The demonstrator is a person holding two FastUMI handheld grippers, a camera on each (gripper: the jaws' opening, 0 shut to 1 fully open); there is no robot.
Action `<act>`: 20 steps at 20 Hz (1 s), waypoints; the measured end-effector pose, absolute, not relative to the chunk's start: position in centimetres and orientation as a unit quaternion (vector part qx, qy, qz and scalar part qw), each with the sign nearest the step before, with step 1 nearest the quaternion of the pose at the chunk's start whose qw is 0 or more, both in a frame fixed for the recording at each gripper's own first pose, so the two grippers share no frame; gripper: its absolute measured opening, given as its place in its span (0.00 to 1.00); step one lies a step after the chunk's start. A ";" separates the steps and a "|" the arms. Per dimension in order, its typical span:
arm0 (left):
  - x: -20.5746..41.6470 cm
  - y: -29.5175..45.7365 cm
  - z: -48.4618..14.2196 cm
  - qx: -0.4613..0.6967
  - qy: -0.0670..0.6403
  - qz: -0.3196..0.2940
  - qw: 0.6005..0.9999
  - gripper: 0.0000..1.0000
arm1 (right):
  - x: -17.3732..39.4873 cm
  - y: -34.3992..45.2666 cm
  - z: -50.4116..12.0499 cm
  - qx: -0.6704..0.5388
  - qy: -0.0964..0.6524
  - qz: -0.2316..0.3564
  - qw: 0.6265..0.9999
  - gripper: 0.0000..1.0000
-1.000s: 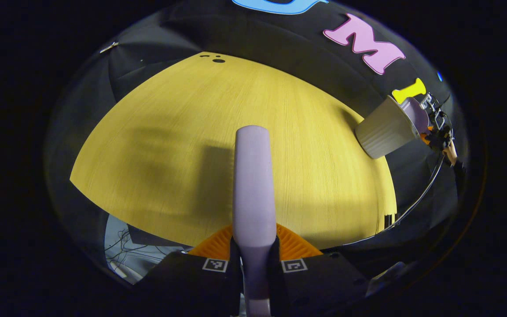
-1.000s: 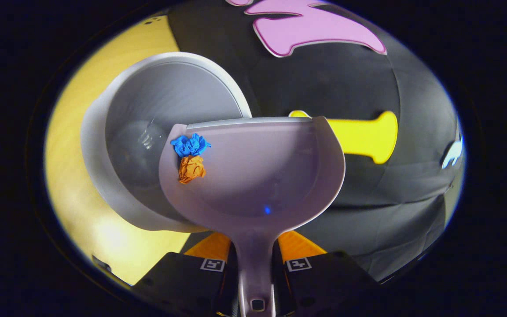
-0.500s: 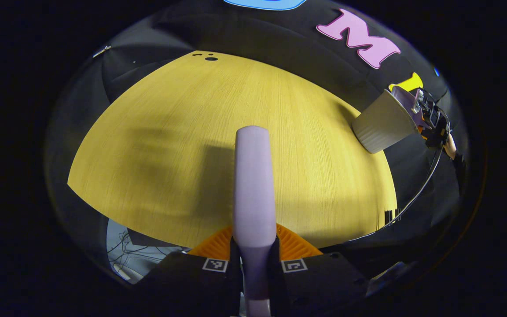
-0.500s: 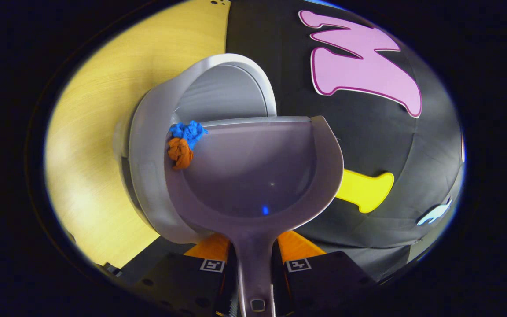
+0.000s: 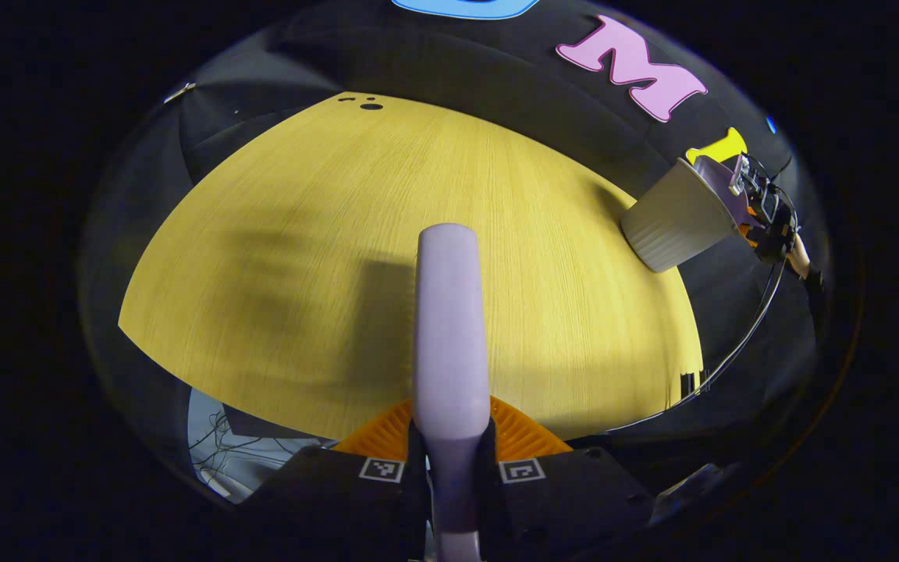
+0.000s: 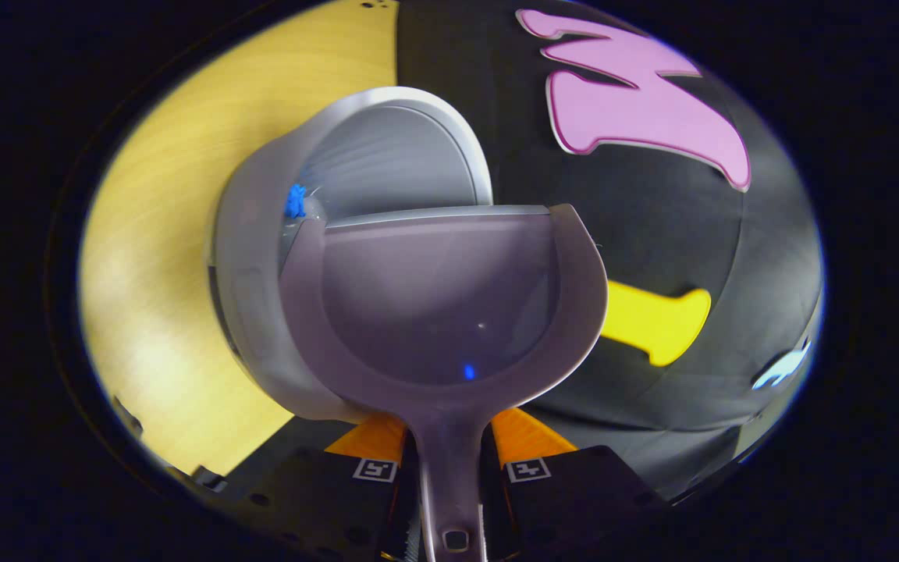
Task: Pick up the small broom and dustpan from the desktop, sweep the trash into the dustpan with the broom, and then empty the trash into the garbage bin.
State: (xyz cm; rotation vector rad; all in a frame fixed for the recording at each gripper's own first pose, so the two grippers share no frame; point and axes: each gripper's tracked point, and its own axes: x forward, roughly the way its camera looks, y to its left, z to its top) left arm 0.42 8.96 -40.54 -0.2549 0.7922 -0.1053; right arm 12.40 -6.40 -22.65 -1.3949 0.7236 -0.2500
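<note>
Dustpan (image 6: 442, 304) lip over bin (image 6: 262, 257) rim; paper scrap (image 6: 294, 201) inside bin; bin on desktop (image 6: 161, 234).

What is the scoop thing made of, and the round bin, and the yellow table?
The pale lilac dustpan looks like smooth moulded plastic: it has a soft sheen and one seamless curved rim. The round grey garbage bin also looks plastic, matte, with fine ribs on its side in the left gripper view. The yellow desktop shows straight wood grain, though it may be a laminate print.

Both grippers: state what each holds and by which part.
The left gripper grips the broom by its handle. The right gripper grips the dustpan by its handle, tipped over the garbage bin.
</note>
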 end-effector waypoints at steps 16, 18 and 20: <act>0.9 8.5 -37.6 -0.129 0.343 -0.076 0.927 0.31 | 18.3 1.7 -24.3 0.014 0.334 -0.139 0.932 0.36; 0.6 8.3 -37.4 -0.120 0.344 -0.082 0.928 0.29 | 17.3 3.0 -24.4 0.011 0.324 -0.127 0.937 0.36; 0.5 7.8 -37.1 -0.112 0.342 -0.089 0.929 0.29 | 15.7 4.4 -23.9 0.005 0.311 -0.115 0.943 0.36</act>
